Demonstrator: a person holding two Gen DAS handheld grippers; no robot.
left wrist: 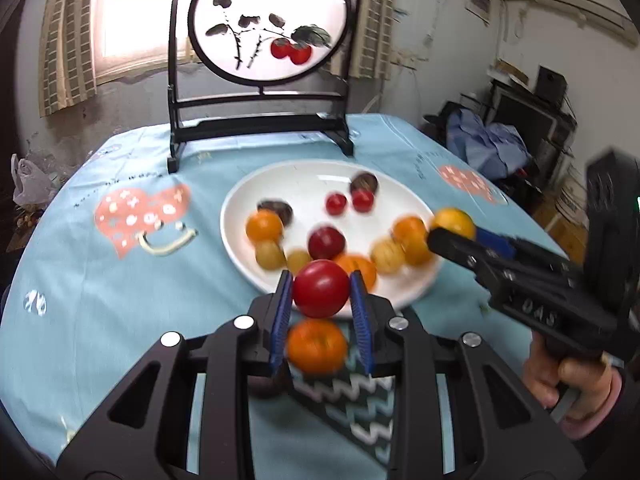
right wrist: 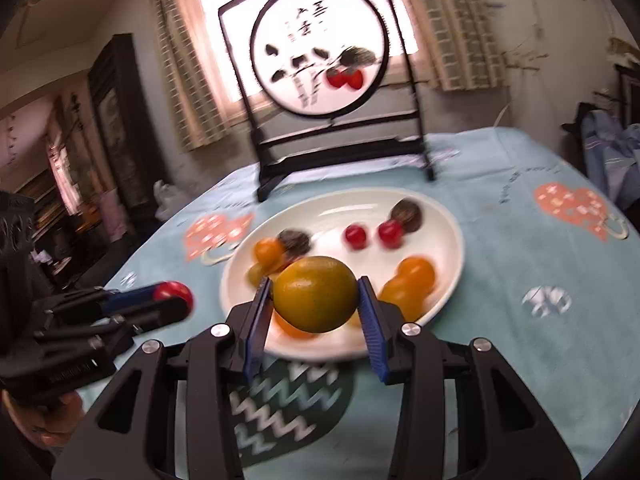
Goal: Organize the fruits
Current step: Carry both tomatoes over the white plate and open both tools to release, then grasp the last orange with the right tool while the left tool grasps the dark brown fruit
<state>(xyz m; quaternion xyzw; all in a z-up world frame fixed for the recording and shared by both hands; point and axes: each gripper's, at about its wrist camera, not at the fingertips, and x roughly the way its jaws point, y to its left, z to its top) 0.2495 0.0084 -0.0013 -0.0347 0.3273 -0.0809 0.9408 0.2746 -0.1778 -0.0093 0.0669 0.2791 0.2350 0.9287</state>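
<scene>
The left wrist view shows what the right one hides: an orange fruit (left wrist: pixel 317 346) lying on the tablecloth directly under the left gripper (left wrist: pixel 322 294), beside a dark mat (left wrist: pixel 352 408) with a white zigzag pattern, and a person's hand (left wrist: pixel 572 376) wrapped around the right tool's handle. The right wrist view in turn shows the left tool from the side, with the other hand (right wrist: pixel 52 420) gripping it at the lower left edge.

The left gripper is clamped on a smooth, glossy red fruit (left wrist: pixel 321 288), held just above the near rim of the white plate (left wrist: pixel 244 200). The right gripper (right wrist: pixel 316 300) is closed on a round yellow-green fruit (right wrist: pixel 316 299) with a matte, finely speckled skin, raised over the plate's near edge; in the left view the same fruit (left wrist: pixel 454 222) sits at the plate's right rim, at the tip of the right tool. Both tools point toward the plate, converging from either side.

Each gripper has black, angular linkage arms with silver pivot pins and ribbed blue pads (left wrist: pixel 362 316). The glossy plate holds small orange, yellow, red and dark brown round fruits, blurred in both views. It rests on a light blue tablecloth (left wrist: pixel 120 280) printed with pink hearts. Behind it stands a round painted screen (left wrist: pixel 268 20) in a black frame.
</scene>
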